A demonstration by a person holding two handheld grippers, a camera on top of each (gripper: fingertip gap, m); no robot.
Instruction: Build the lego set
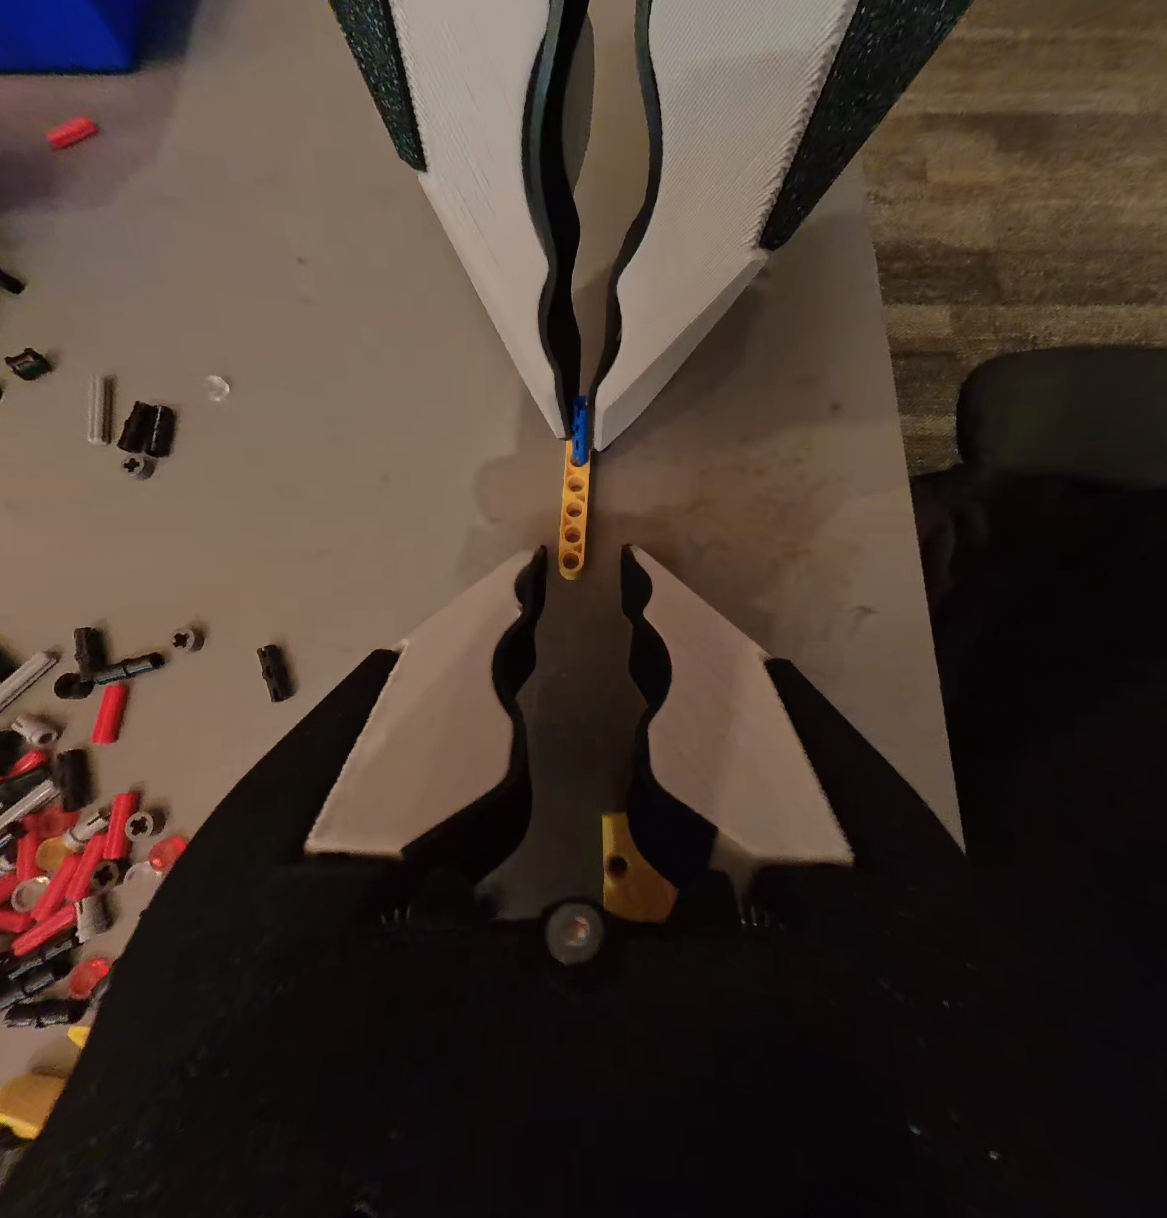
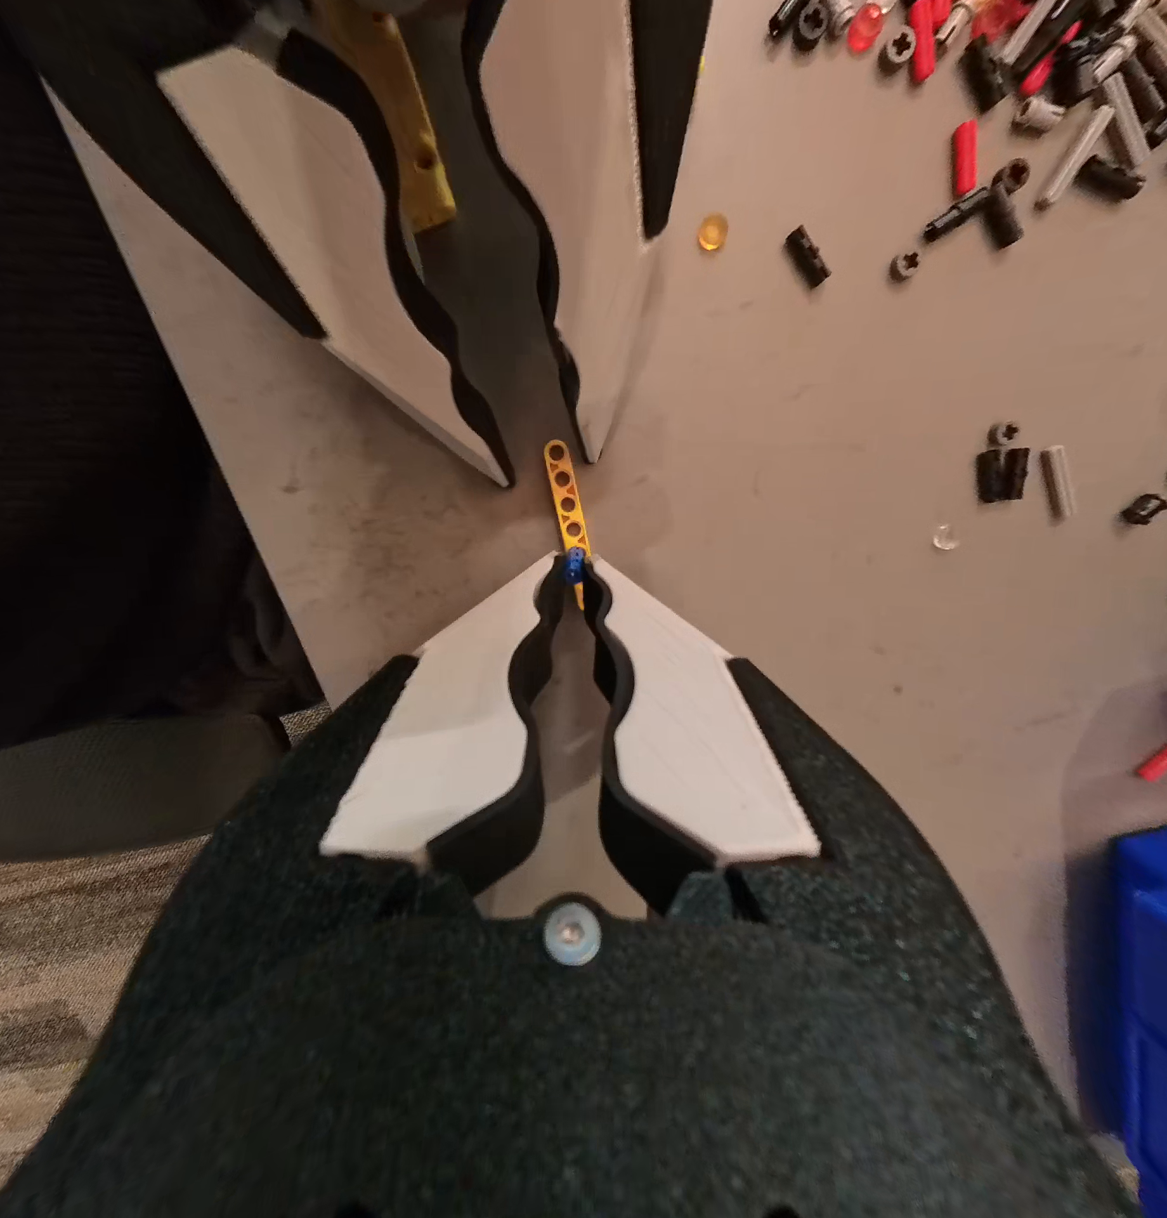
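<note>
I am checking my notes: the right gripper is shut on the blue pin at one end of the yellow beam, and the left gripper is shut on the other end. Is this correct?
Not quite. The left gripper is open, its fingertips apart on either side of the yellow beam's free end, as the left wrist view shows. The right gripper is indeed shut on the blue pin.

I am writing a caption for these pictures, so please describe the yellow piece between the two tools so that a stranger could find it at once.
On the grey table, look at the bare patch between the two facing tools, away from the loose parts. There lies the yellow beam, thin, with a row of round holes. Only it has a blue pin at one end, gripped by the right tool.
</note>
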